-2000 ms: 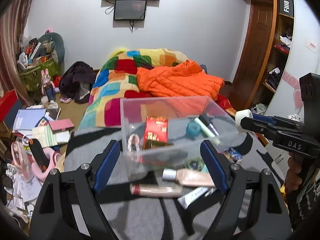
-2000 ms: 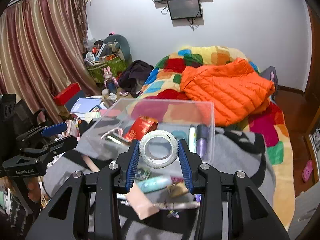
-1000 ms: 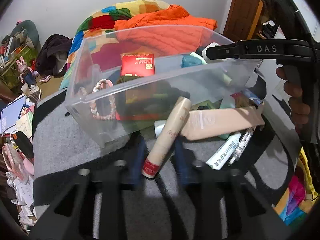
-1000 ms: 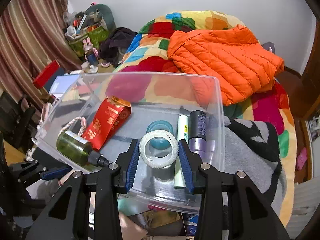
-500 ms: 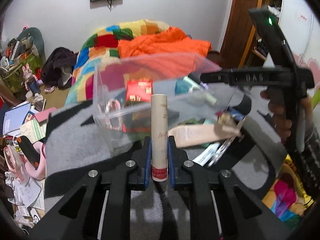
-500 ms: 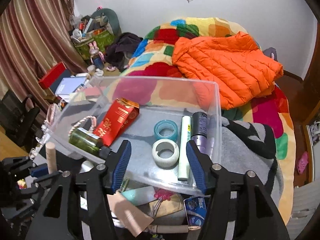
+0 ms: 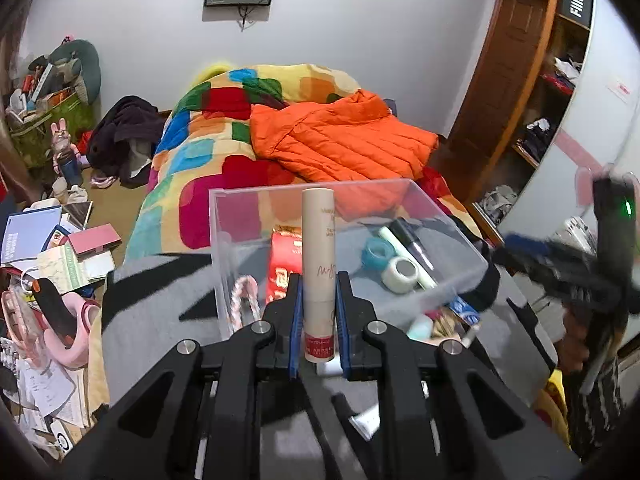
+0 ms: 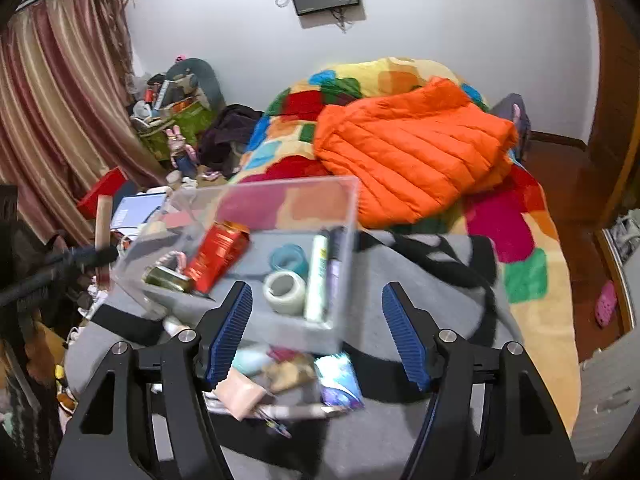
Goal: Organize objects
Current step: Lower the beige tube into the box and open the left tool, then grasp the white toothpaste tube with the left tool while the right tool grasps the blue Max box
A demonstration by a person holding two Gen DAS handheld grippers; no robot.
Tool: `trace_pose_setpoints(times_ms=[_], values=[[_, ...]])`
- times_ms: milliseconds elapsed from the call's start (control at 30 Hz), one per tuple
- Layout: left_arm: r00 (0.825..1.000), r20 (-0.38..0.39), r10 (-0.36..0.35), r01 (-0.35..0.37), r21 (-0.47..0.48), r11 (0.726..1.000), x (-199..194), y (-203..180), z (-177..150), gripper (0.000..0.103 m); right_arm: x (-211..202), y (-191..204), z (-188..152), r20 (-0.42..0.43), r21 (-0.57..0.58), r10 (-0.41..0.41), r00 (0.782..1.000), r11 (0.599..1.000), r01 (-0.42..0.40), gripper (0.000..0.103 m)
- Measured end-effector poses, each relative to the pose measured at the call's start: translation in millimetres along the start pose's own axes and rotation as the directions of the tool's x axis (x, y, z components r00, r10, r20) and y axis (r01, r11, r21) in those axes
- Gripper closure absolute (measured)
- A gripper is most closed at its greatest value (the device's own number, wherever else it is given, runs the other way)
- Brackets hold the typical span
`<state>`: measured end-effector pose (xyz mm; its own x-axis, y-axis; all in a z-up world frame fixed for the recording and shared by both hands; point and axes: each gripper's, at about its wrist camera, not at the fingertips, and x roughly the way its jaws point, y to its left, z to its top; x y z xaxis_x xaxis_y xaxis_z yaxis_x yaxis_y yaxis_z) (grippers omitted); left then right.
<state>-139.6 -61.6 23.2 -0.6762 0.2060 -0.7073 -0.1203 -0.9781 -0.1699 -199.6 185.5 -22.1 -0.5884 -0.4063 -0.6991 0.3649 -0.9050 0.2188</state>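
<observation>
One bed [image 7: 188,168] fills the room's middle under one patchwork quilt [image 8: 528,240], with one orange puffer jacket [image 7: 344,140] on top and one grey-and-black blanket [image 8: 400,448] at its near end. On that blanket sits one clear plastic bin [image 7: 452,280]. Inside it lie one red packet [image 8: 218,254], one olive bottle [image 8: 168,278], two rolls of tape, a white one [image 8: 285,293] and a teal one [image 8: 289,259], one pale green tube [image 8: 317,280] and one pink-and-white cord [image 7: 242,296]. The left tongs [image 7: 319,316] are clamped on one beige cosmetic tube [image 7: 318,272], held upright in front of the bin. The right tongs [image 8: 316,336] are opening, nothing between the blue pads [image 8: 232,332], above several loose sachets [image 8: 338,380] beside the bin.
</observation>
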Motion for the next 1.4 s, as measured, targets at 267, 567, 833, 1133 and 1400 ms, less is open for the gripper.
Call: trace_pose_setpoints(times_ms=[267,567,833,1133,1400], values=[[0.994,-0.088,0.068,-0.070,-0.023,0.997,39.3,18.4,14.4,0.089,19.8,-15.5,-35.6,-0.089,-0.003,-0.039,0.995,0.999,0.038,0.039],[0.988,-0.126,0.088,-0.088,0.002,0.996,54.8,13.8,6.9,0.088,34.1,-12.3,-58.9,-0.138,-0.084,-0.087,0.987,0.994,0.076,0.039],[0.996,-0.062,0.069,-0.064,0.082,0.995,25.0,-18.0,-6.9,0.069,46.0,-2.5,-62.0,-0.168,-0.153,-0.104,0.980,0.985,0.078,0.054],[0.996,-0.087,0.004,0.014,0.207,0.978,14.8,-59.3,-50.2,0.053,50.6,0.4,-63.8,-0.189,-0.161,-0.070,0.979,0.986,0.039,0.077],[0.980,-0.201,0.001,0.048,0.241,0.969,40.5,-66.0,-94.9,0.053,42.9,-9.0,-67.4,-0.176,-0.119,-0.072,0.982,0.992,0.051,0.078]])
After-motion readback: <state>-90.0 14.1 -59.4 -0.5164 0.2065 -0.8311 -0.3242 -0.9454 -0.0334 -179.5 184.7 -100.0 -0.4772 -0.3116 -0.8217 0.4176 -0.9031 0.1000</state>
